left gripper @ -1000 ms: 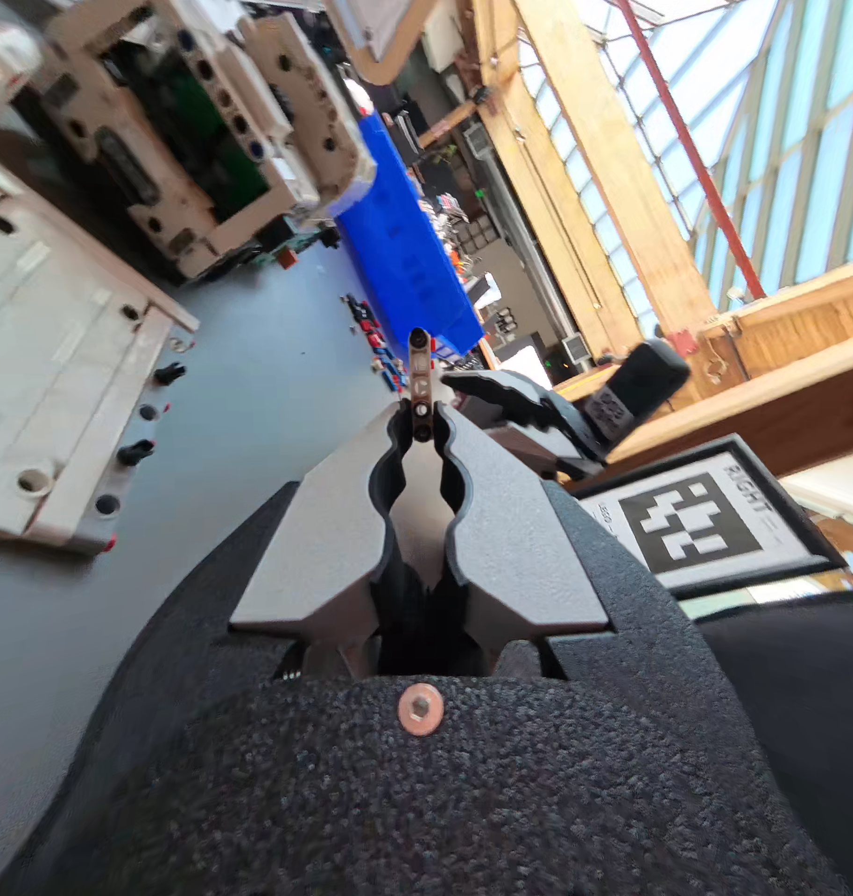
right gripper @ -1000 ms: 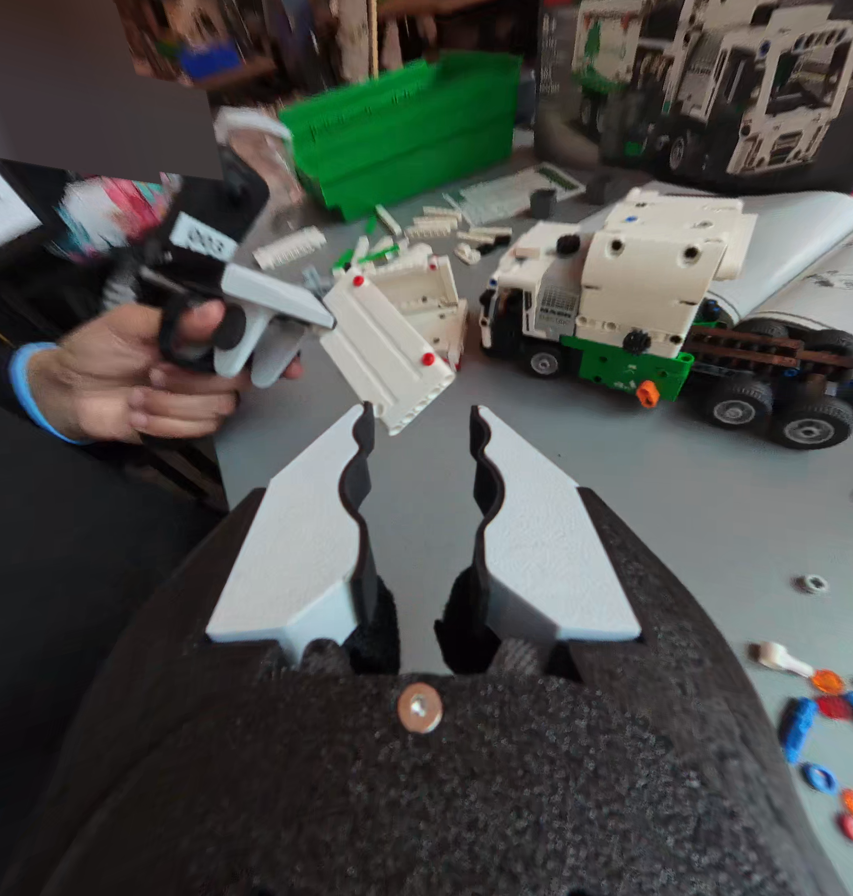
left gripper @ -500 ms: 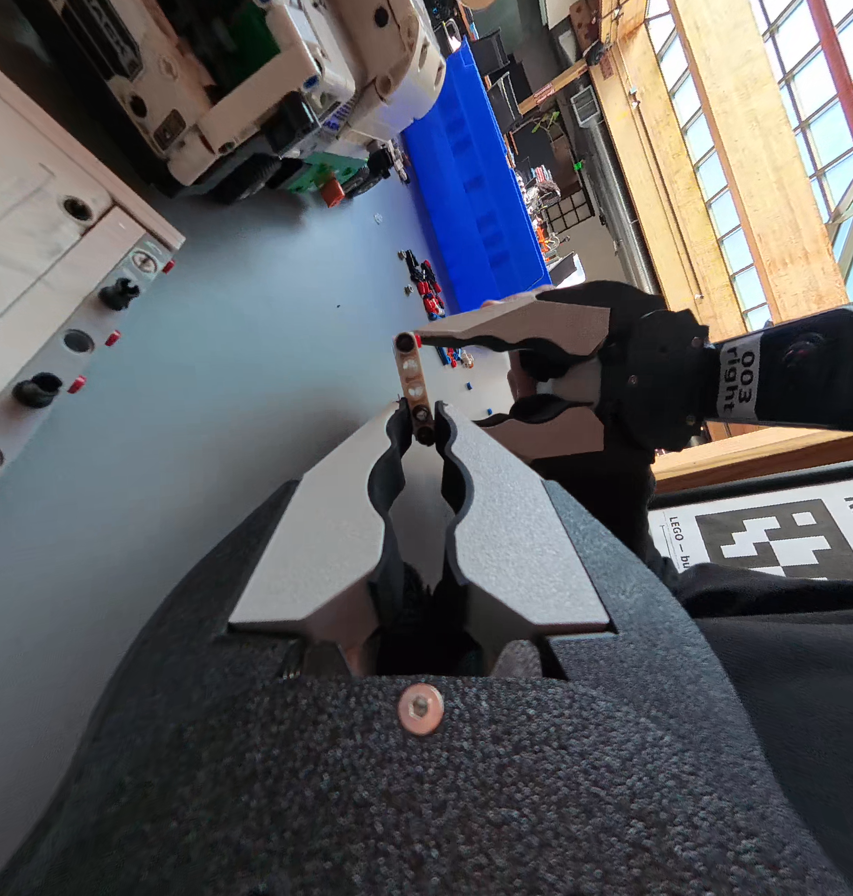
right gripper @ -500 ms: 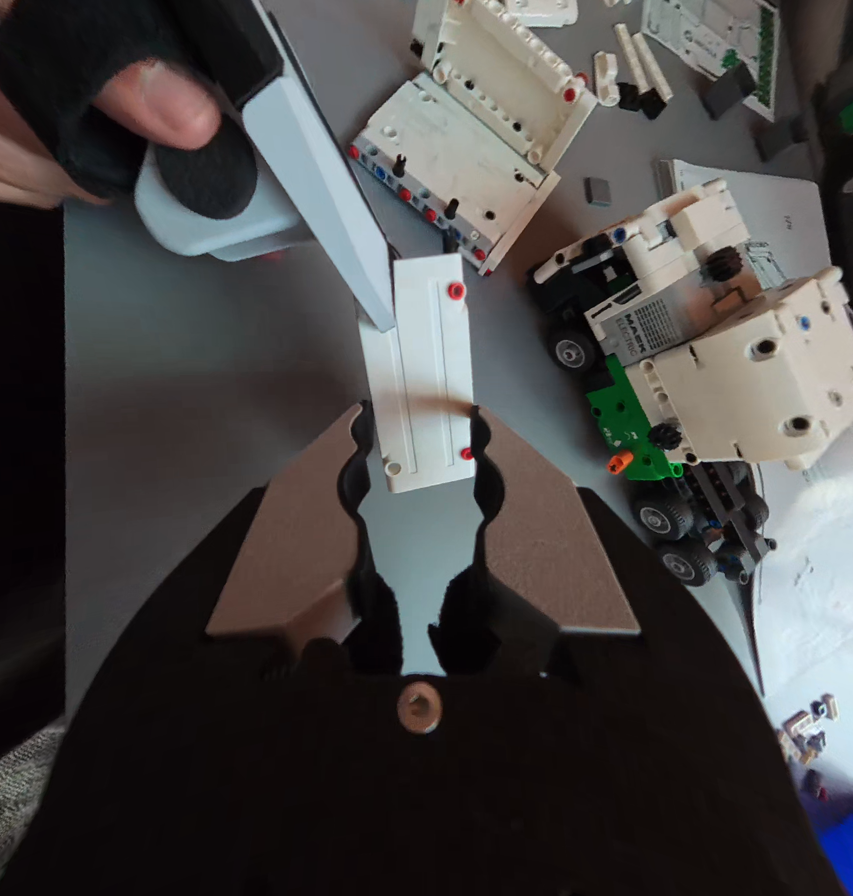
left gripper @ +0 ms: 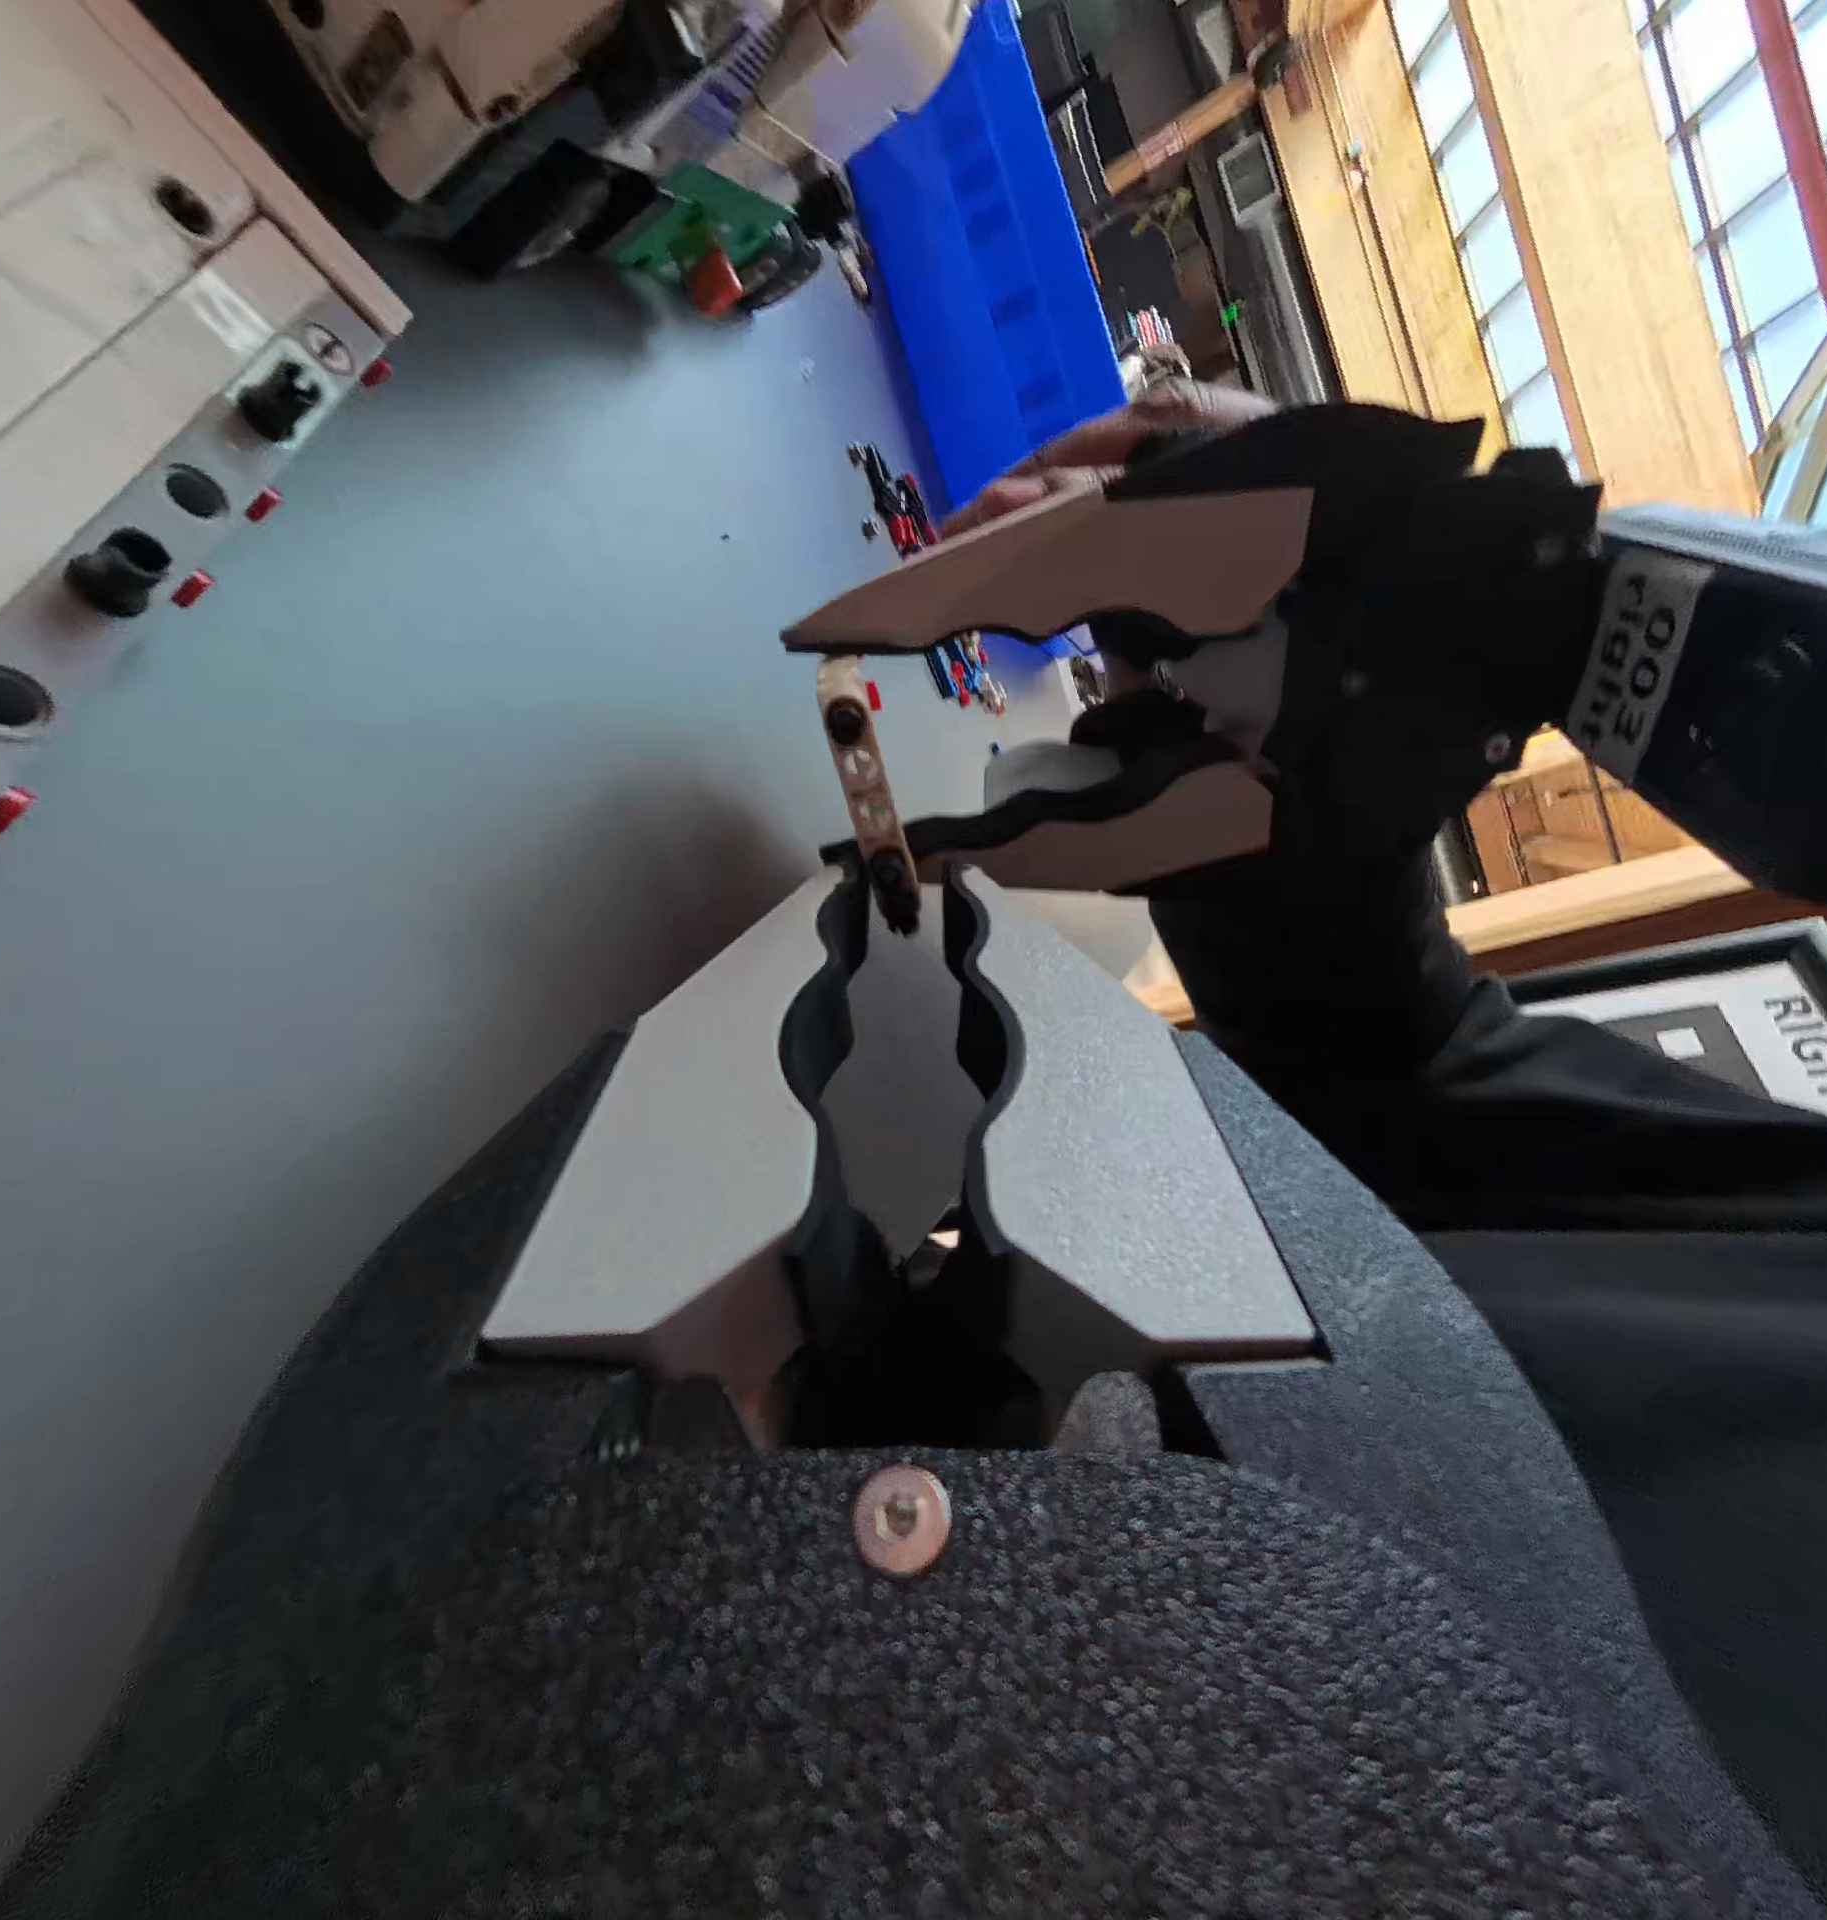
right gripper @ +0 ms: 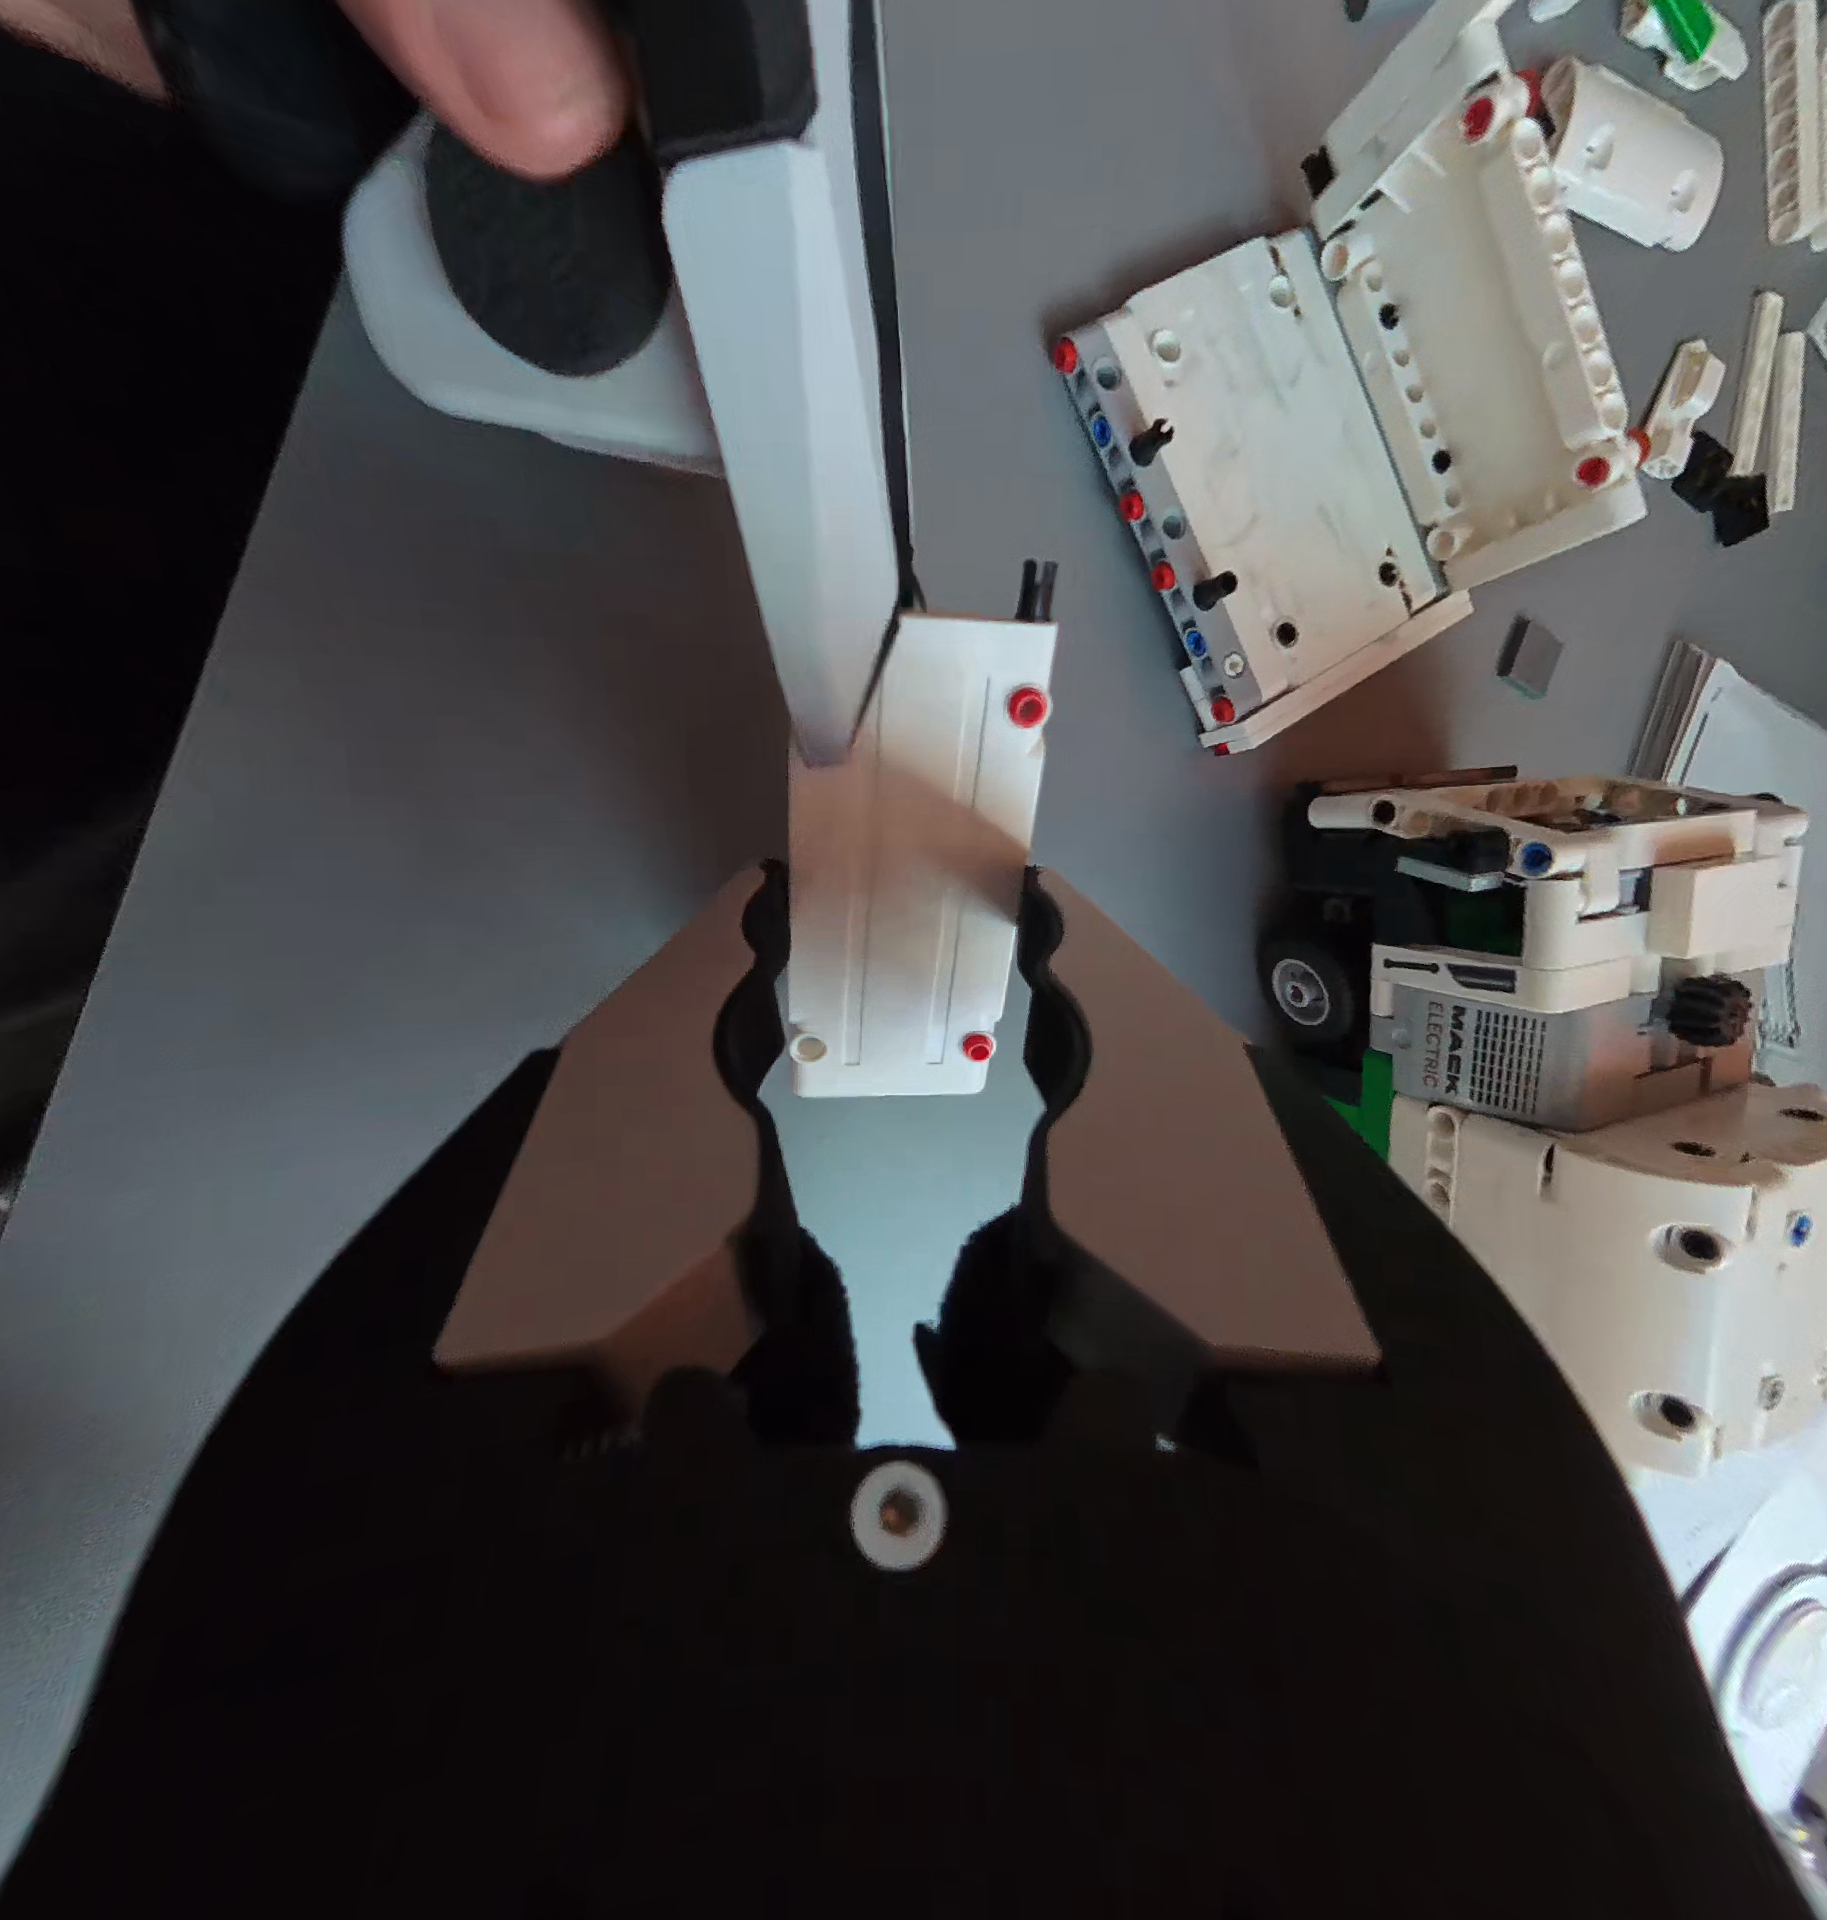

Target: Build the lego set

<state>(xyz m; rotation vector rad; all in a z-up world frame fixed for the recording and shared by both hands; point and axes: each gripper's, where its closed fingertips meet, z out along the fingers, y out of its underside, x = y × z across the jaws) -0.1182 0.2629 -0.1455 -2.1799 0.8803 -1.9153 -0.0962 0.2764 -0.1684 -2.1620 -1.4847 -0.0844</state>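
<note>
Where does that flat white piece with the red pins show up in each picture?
Left wrist view: the white piece is seen edge-on, a thin strip just above centre, its near end between the tips of the left gripper, spanned by the right gripper.
Right wrist view: face-on at centre, its sides between the right gripper's fingers.
Shared landmark: the bigger white block with black and red pins.

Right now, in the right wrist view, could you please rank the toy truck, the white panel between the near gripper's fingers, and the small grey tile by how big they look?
1. Toy truck, partly cut off at the edge.
2. White panel, though it is nearer the camera.
3. Grey tile, clearly smallest.
</note>
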